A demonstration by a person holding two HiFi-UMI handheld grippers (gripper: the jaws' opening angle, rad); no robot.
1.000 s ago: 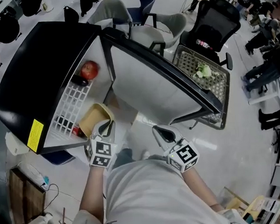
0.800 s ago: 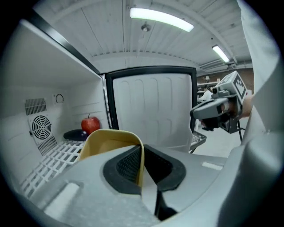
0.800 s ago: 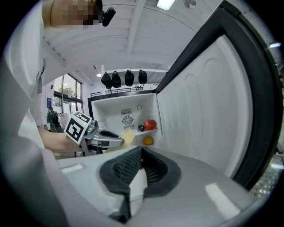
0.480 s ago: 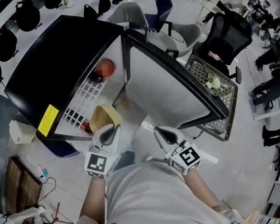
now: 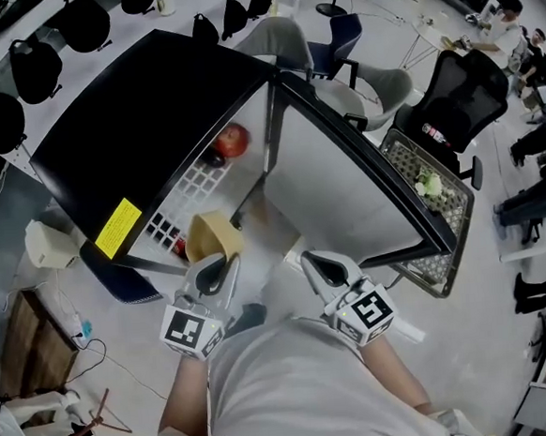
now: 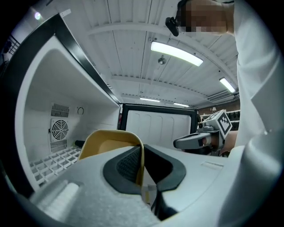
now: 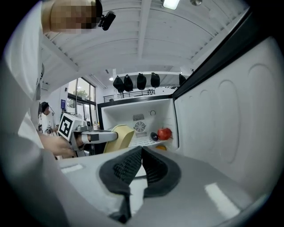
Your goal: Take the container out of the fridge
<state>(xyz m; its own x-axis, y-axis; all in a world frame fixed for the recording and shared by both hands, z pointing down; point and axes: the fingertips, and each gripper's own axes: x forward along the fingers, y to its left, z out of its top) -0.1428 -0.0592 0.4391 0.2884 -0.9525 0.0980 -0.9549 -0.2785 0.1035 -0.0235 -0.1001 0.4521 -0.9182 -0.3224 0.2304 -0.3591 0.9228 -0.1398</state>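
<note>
A yellow container (image 5: 211,238) hangs at the open front of the black fridge (image 5: 134,129), over the near end of its white wire shelf (image 5: 182,193). My left gripper (image 5: 212,264) is shut on the container's near rim (image 6: 140,166), and the thin wall stands between its dark pads. The container (image 7: 122,135) also shows in the right gripper view, tilted, with the left gripper (image 7: 95,136) on it. My right gripper (image 5: 314,261) is shut and empty, in front of the open fridge door (image 5: 346,188).
Deep on the shelf lie a red apple (image 5: 232,139) and a dark item (image 5: 214,157). A small red thing (image 5: 179,248) sits at the shelf's front. A wire basket cart (image 5: 443,222) with something green stands behind the door. Office chairs (image 5: 452,95) stand beyond.
The head view has swung, so the fridge sits more to the right in it. The left gripper has kept its hold on the container's rim. The right gripper stays shut beside it.
</note>
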